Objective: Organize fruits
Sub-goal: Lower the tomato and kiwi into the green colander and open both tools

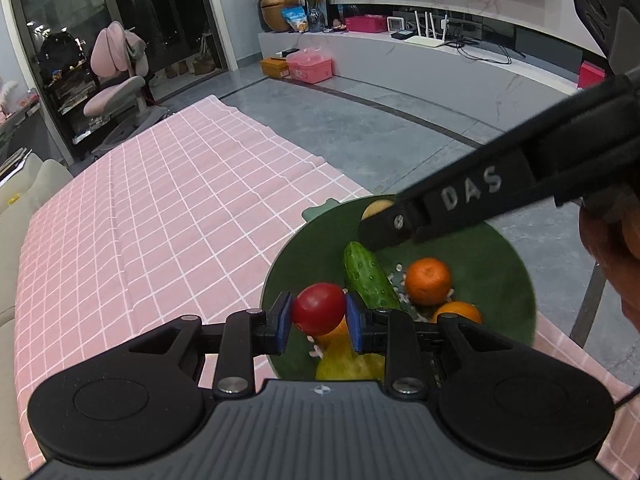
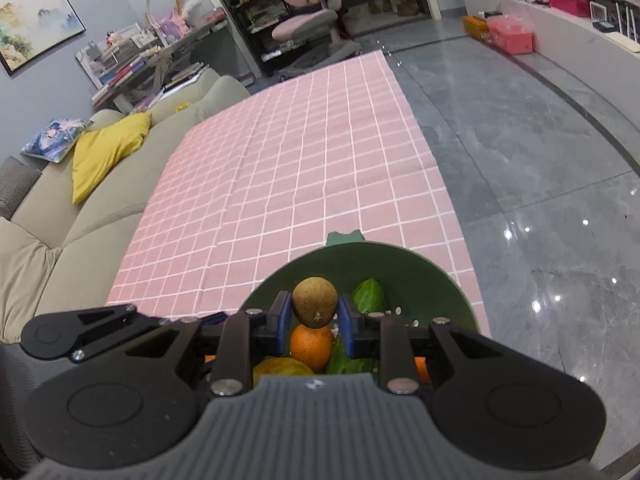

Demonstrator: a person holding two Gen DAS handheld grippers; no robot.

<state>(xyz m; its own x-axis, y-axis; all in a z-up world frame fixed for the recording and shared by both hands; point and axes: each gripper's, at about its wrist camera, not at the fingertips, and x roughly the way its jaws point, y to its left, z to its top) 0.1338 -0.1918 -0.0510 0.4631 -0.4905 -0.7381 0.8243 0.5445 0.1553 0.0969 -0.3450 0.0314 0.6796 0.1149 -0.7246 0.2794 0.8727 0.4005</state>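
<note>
A green bowl (image 1: 500,248) stands on the pink checked cloth and holds a cucumber (image 1: 368,276), two oranges (image 1: 428,280) and a yellow fruit (image 1: 344,360). My left gripper (image 1: 319,312) is shut on a red tomato (image 1: 319,308) above the bowl's near side. My right gripper (image 2: 314,314) is shut on a brown kiwi (image 2: 314,300) above the bowl (image 2: 420,268), over an orange (image 2: 311,346) and the cucumber (image 2: 370,300). The right gripper's body (image 1: 480,196) crosses the left wrist view over the bowl's far side.
The pink checked cloth (image 1: 160,220) (image 2: 300,180) stretches ahead and left of the bowl. A beige sofa (image 2: 80,220) with a yellow cushion lies along the left. Grey tiled floor (image 2: 520,160) lies to the right. A pink chair and shelves stand far off.
</note>
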